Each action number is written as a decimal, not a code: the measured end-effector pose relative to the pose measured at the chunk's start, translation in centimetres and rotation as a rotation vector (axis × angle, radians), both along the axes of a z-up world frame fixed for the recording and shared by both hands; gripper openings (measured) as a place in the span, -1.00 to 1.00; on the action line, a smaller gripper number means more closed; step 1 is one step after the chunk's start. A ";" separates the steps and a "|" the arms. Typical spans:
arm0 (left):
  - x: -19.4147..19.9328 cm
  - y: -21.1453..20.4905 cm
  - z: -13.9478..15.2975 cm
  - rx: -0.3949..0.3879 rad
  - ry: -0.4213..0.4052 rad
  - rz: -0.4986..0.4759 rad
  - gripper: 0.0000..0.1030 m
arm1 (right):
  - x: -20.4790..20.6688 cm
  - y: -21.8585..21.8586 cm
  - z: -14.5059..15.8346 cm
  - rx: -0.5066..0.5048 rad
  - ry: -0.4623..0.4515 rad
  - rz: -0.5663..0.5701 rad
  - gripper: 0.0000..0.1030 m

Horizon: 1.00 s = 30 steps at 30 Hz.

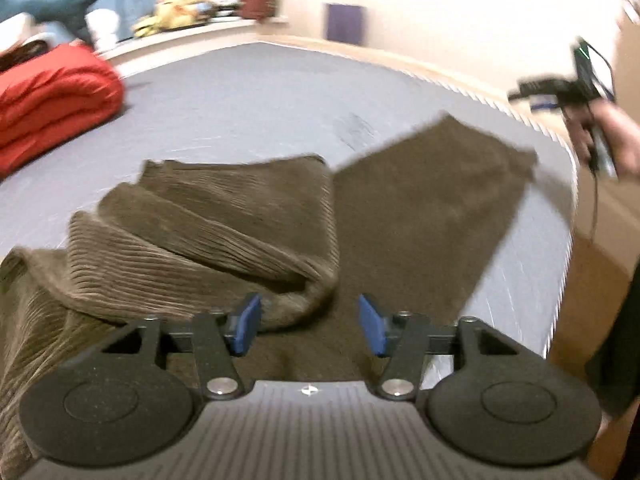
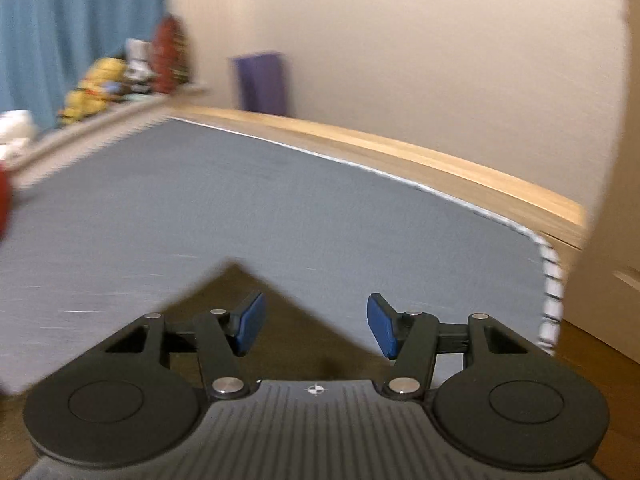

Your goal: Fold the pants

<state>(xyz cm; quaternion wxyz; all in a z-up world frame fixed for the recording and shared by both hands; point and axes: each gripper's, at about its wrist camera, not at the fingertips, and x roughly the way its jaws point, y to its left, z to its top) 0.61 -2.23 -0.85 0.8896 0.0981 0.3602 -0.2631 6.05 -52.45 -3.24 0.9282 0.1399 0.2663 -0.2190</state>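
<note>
Pants (image 1: 248, 236) come first in our left wrist view: one pair, brown corduroy, bunched in thick folds on the left and spread flat toward the right corner of the bed. They lie on the grey mattress (image 1: 240, 100). We see the left gripper (image 1: 310, 324) just above the cloth, its two blue pads (image 1: 246, 324) standing apart with nothing pinched between them. The pants only show through the gap.

In the right wrist view we see the right gripper (image 2: 316, 324) with its jaws parted too, two blue pads (image 2: 382, 330), nothing clamped. One flat brown corner of the pants (image 2: 236, 280) pokes out under it, lying on the mattress (image 2: 280, 200). We also catch the right gripper (image 1: 560, 92) from the left view, far right, held in a hand (image 1: 616, 140), blurred, clear of the cloth.

Writing: we read none. Only a small round cross mark (image 1: 309, 390) sits on each gripper body, one per gripper.

Further back we count one red folded blanket (image 1: 52, 100) at left on the mattress, well apart from the pants. One wooden bed frame (image 2: 400, 160) runs along the far edge. On the ledge behind sit several blurred items: yellow plush (image 2: 92, 88), one shark toy (image 1: 60, 6). One purple square (image 2: 262, 82) stands at the wall, one blue curtain (image 2: 60, 20) at far left.
</note>
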 end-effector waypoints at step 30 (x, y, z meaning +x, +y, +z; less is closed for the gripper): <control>18.2 1.9 -4.5 -0.113 0.131 0.618 0.17 | 15.0 26.8 -2.4 0.156 0.060 0.765 0.07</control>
